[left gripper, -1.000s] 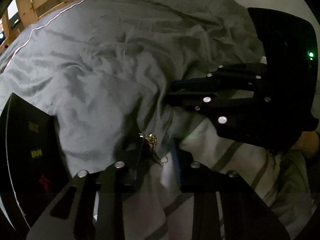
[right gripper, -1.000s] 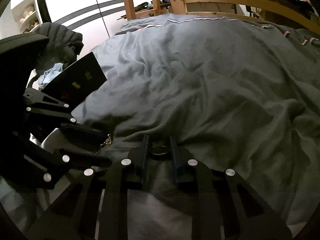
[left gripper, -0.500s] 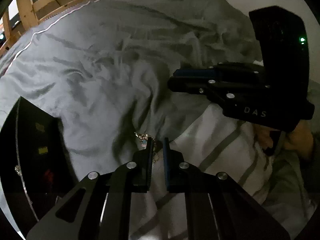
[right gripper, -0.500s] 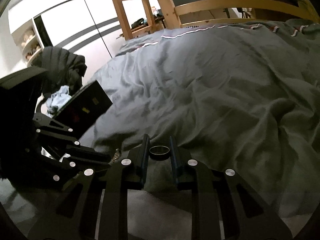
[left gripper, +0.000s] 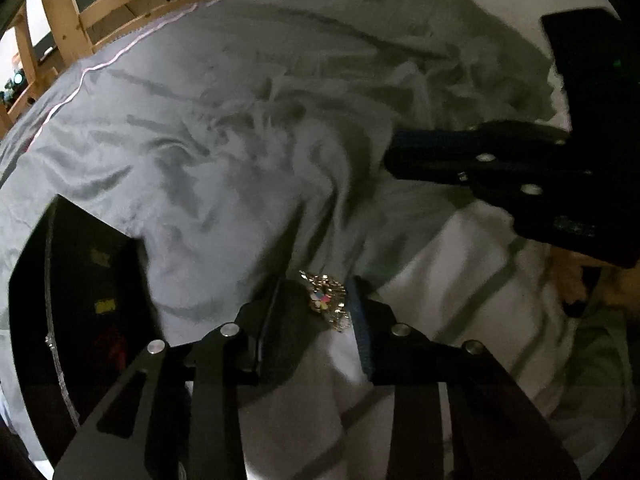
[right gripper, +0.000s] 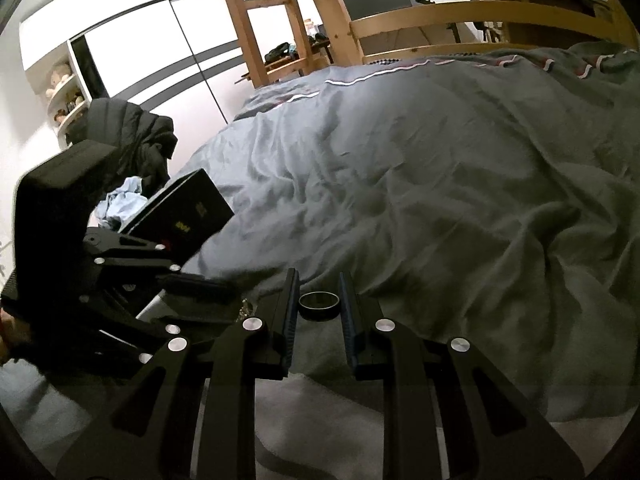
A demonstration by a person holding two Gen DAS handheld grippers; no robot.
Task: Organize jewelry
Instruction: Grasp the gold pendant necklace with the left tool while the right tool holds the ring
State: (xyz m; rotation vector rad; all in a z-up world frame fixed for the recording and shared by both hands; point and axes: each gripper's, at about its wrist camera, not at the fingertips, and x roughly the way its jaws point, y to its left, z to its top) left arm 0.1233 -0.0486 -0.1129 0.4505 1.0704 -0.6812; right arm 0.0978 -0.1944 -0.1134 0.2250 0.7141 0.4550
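Note:
A gold pendant with a coloured stone and chain [left gripper: 325,301] lies on the white striped sheet [left gripper: 460,272] between the fingers of my left gripper [left gripper: 317,293]. The jaws are opening; the piece rests against the blue right pad [left gripper: 357,312] with a gap to the left finger. My right gripper [right gripper: 319,299] is shut on a dark ring [right gripper: 320,313], held level between its pads above the grey duvet [right gripper: 440,184]. In the left wrist view the right gripper [left gripper: 396,152] hangs to the upper right. The left gripper [right gripper: 200,292] sits low left in the right wrist view.
A black jewelry box [left gripper: 80,300] with small coloured items stands open at the left, also visible as the box [right gripper: 188,216] in the right wrist view. A wooden bed frame [right gripper: 460,16] borders the far side. A dark jacket [right gripper: 132,132] is heaped beyond the box. A hand [left gripper: 568,280] shows at right.
The left jaws closed narrowly at the gold piece half a second ago and have since spread apart around it. The right gripper rose a little with the ring and tilted upward.

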